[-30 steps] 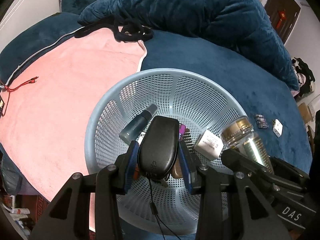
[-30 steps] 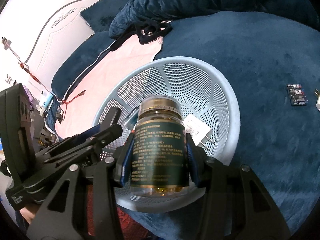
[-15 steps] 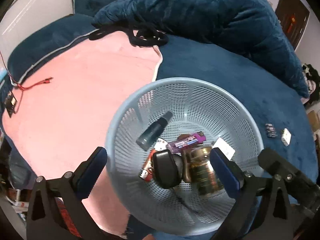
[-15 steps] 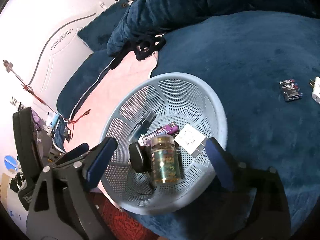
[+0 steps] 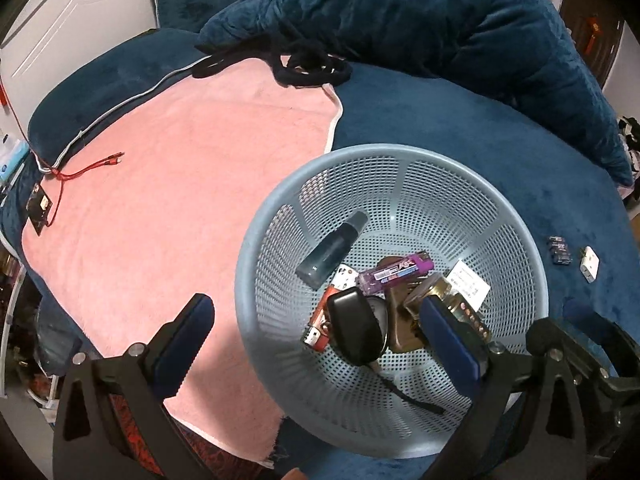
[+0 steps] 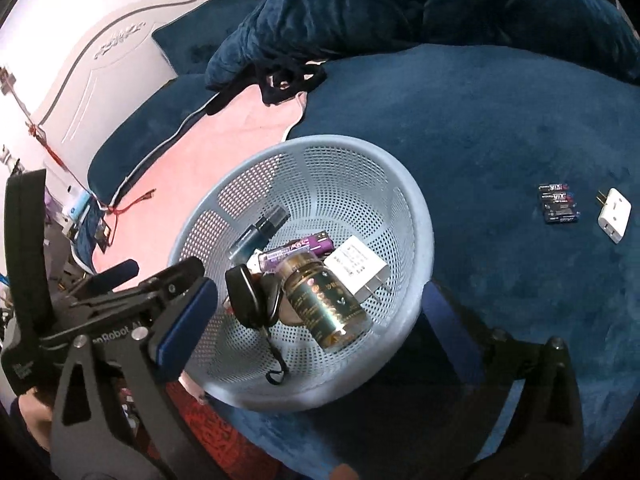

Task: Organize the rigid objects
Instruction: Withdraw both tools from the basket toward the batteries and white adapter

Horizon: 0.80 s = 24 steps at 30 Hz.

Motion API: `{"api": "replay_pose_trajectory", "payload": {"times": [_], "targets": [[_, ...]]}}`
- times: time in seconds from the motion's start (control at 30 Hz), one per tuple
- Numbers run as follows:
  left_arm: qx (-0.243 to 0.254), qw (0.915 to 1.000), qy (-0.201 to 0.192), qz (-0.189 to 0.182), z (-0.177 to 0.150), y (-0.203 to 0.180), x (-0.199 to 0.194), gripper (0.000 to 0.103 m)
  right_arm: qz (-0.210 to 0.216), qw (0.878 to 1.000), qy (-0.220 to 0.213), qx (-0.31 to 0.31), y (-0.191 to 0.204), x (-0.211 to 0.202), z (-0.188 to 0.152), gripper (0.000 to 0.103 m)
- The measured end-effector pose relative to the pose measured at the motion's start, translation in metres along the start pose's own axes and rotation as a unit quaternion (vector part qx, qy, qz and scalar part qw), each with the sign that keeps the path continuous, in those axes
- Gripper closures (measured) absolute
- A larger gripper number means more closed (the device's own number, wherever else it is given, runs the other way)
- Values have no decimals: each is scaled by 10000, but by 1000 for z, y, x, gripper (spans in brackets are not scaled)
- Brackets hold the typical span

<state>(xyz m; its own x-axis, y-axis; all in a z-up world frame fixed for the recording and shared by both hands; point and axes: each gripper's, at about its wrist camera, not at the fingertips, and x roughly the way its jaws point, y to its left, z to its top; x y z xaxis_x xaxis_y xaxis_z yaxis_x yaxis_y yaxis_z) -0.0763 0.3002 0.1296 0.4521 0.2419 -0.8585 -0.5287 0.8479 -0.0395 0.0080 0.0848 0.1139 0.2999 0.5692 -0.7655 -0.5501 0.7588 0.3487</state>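
A light blue perforated basket (image 5: 245,264) (image 6: 425,216) sits on the dark blue bed. In it lie a black key fob with a cord (image 5: 354,332) (image 6: 248,296), a gold-lidded green jar (image 6: 324,304) on its side, a grey-blue bottle (image 5: 334,252), a purple lighter (image 5: 396,272) and a white charger (image 6: 356,264). My left gripper (image 5: 316,308) hangs open above the fob with nothing between its fingers. My right gripper (image 6: 316,292) is over the jar with its jaws opening, and the pads stand clear of it. One left finger hides part of the jar (image 5: 466,312).
On the blue cover right of the basket lie a small battery pack (image 6: 558,204) and a white plug (image 6: 614,214). A pink towel (image 5: 180,184) spreads to the left with a red cable (image 5: 88,168) on it. A bunched blue blanket (image 5: 440,24) lies behind.
Both grippers opened: the left let go of the black key fob and the right let go of the jar. Both things now lie in the basket.
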Motion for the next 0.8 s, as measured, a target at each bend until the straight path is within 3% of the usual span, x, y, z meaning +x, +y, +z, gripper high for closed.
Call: {"api": "replay_pose_trajectory", "payload": {"times": [0.43,0.8], "targets": [[3,9991,411,-136,-7,-7,5,0,-546,9971,517,92,-13,7,-10,0],[127,9987,456,-173,-7,-18,1,0,-538,9970,526,190,-17,2,-11,0]]}}
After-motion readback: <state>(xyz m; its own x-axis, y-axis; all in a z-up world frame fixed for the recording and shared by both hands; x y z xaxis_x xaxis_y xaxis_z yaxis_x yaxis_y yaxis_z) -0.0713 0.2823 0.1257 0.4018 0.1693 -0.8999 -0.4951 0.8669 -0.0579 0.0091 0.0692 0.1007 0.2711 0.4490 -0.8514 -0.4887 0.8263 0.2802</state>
